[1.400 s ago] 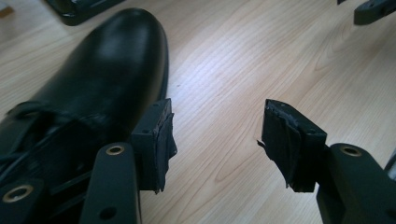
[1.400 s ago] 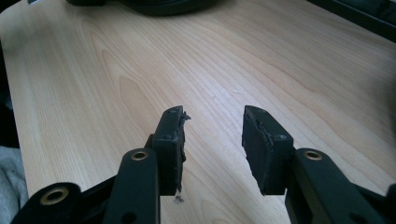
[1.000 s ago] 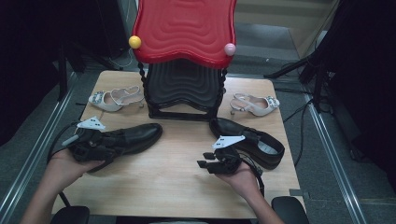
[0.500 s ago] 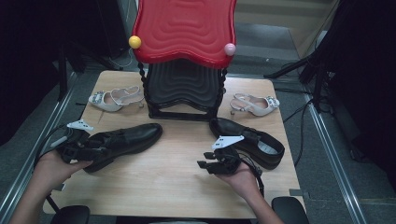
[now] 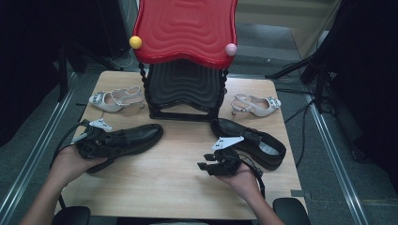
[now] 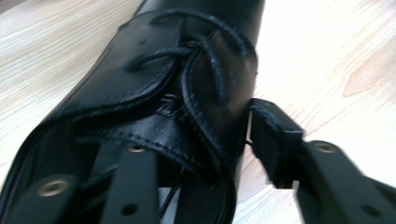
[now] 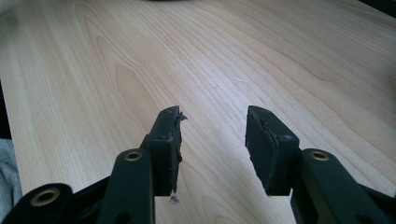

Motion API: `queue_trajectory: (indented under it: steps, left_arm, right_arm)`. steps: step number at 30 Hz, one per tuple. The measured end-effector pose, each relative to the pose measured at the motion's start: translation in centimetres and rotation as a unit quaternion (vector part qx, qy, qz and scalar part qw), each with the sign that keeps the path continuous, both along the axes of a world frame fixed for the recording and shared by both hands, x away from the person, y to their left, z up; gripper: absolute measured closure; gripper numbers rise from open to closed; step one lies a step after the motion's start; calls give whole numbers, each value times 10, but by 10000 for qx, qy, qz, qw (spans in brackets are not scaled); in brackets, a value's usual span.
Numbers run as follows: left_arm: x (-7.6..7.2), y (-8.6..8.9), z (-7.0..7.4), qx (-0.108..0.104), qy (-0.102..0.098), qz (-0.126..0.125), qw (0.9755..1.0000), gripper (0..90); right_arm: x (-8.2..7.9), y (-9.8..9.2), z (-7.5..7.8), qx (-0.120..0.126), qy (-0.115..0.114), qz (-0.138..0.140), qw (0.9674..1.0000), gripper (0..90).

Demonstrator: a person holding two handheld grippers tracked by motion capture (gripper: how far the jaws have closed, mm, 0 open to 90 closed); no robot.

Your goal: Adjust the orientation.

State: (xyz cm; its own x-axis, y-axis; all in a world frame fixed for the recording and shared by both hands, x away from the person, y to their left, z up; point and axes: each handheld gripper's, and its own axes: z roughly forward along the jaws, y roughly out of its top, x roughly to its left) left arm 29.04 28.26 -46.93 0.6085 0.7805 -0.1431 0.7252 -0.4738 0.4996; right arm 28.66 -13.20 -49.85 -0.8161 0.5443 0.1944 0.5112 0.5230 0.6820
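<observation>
A black lace-up shoe (image 5: 136, 136) lies on the wooden table (image 5: 159, 187) at the left, toe pointing right. My left gripper (image 5: 101, 142) is at its heel end. In the left gripper view one jaw reaches inside the shoe (image 6: 163, 70) and the other pad (image 6: 275, 140) lies against its outer side. The jaws of my left gripper (image 6: 201, 135) have just been closing with the shoe's side wall between them, and no firm squeeze shows. Its mate (image 5: 253, 143) lies at the right. My right gripper (image 5: 204, 166) hovers open beside it, with only bare wood (image 7: 140, 56) between its fingers (image 7: 212, 119).
A black stand with a wavy red top (image 5: 185, 28) rises at the table's back middle. One pale slingback heel (image 5: 115, 99) lies to its left and another (image 5: 256, 105) to its right. Cables trail from both grippers toward the front edge.
My left gripper has sunk onto the black shoe's opening and its jaws have narrowed around the side wall. The right hand has stayed where it was.
</observation>
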Motion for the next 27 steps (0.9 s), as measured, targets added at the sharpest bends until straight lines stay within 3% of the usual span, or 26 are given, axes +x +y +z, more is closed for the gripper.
queue_trajectory:
  steps: [6,12,18,27]
  left_arm:
    - [0,-1,2,-288,-16,-133,9995,799]
    - [-1,-12,9,-356,4,-164,9992,807]
    - [1,-39,18,-565,-2,-219,9982,804]
    - [7,-76,18,-529,60,-482,9974,800]
  right_arm:
    - [0,0,0,15,-1,-6,10000,566]
    - [0,0,0,35,-22,-6,10000,566]
    - [0,-1,2,61,-35,-18,10000,563]
    - [0,-2,2,57,-46,-39,10000,557]
